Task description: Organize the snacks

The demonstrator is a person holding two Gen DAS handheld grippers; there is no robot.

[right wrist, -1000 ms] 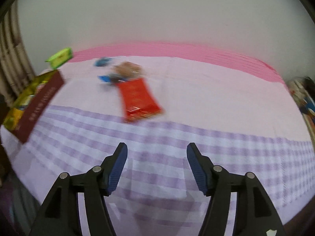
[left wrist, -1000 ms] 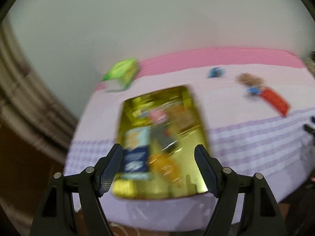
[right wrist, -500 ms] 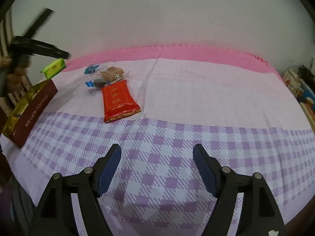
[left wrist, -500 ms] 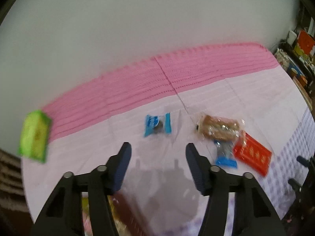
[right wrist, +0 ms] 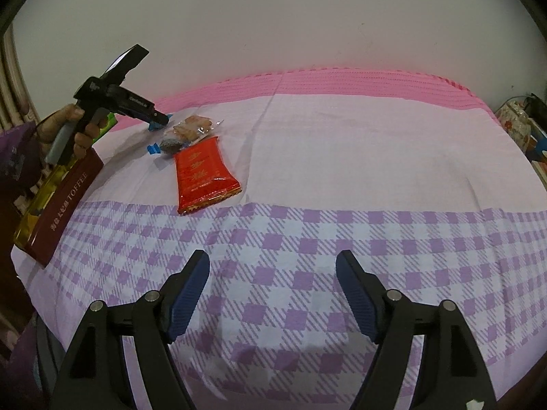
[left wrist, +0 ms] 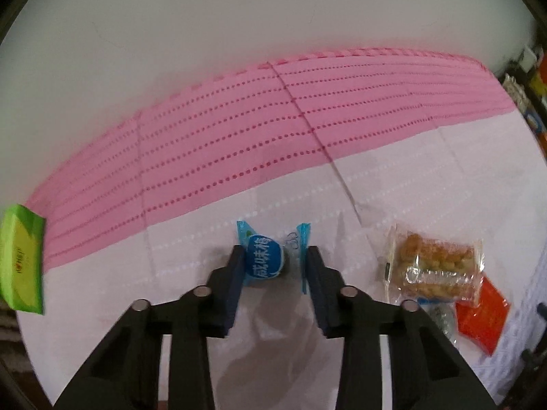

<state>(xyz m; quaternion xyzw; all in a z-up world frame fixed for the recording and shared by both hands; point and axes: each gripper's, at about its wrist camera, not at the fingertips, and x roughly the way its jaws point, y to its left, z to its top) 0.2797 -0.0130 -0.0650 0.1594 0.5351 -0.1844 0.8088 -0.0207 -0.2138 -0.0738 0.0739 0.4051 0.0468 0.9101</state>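
Observation:
A blue-wrapped candy (left wrist: 265,261) lies on the pale cloth near the pink band. My left gripper (left wrist: 275,256) points down over it with its jaws closing, and both pads touch the wrapper's ends. From the right wrist view the same left gripper (right wrist: 160,121) shows at the far left, held by a hand (right wrist: 68,119). My right gripper (right wrist: 271,263) hangs open over the purple check cloth with nothing between its fingers. A clear packet of fried snacks (left wrist: 434,266), a second small candy (right wrist: 169,145) and a red packet (right wrist: 203,174) lie beside the blue candy.
An open maroon toffee box (right wrist: 61,198) with a gold inside sits at the cloth's left edge. A green box (left wrist: 20,256) lies on the pink band at the far left. A white wall backs the table, and clutter (right wrist: 516,126) stands at the right.
My left gripper swung from above the gold box to the blue candy, came down, and its jaws narrowed around it. My right gripper's jaws widened a little and it stayed in place.

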